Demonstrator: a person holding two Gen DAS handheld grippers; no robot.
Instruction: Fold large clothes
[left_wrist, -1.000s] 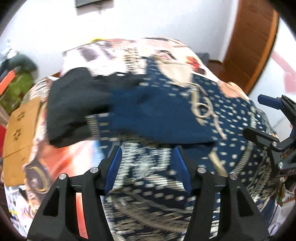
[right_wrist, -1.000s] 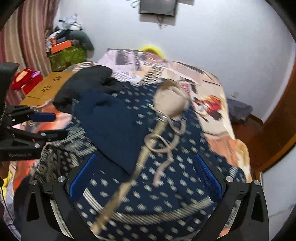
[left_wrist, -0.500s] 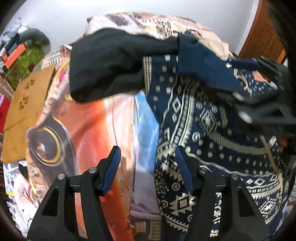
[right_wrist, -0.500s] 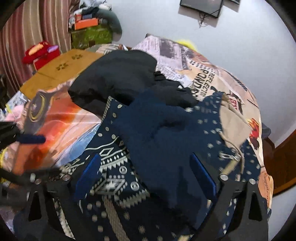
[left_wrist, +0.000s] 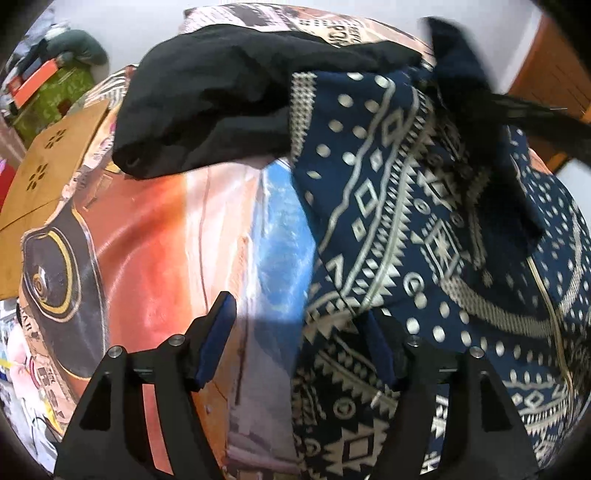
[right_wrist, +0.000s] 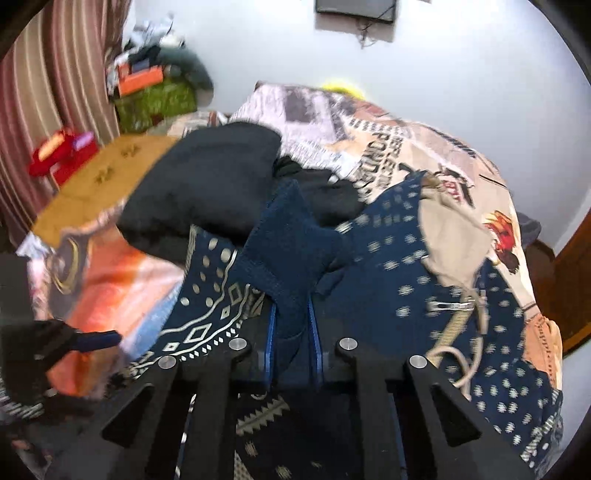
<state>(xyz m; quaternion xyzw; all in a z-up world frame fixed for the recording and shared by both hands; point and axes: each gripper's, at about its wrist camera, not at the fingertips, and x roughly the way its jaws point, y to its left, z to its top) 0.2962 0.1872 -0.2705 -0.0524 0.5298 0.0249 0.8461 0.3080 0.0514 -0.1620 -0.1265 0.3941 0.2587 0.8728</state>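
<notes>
A large navy garment with cream patterns (left_wrist: 388, 206) lies spread on the bed, with a beige drawstring (right_wrist: 458, 332) on its right part. A plain navy flap of it (right_wrist: 291, 243) is pinched between the jaws of my right gripper (right_wrist: 291, 343) and stands up bunched. My left gripper (left_wrist: 299, 347) is open, low over the garment's left edge, its right finger (left_wrist: 380, 354) on the patterned cloth. A black garment (left_wrist: 207, 99) lies heaped behind.
The bed carries a printed cover with an orange patch (left_wrist: 147, 236). A brown cardboard sheet (left_wrist: 48, 166) lies at the bed's left. A green box with clutter (right_wrist: 155, 99) and a striped curtain (right_wrist: 48, 85) stand far left. A wooden door (left_wrist: 550, 74) is at right.
My right gripper has gone from wide open to shut on the navy flap. My left gripper has moved left and down to the garment's edge, staying open.
</notes>
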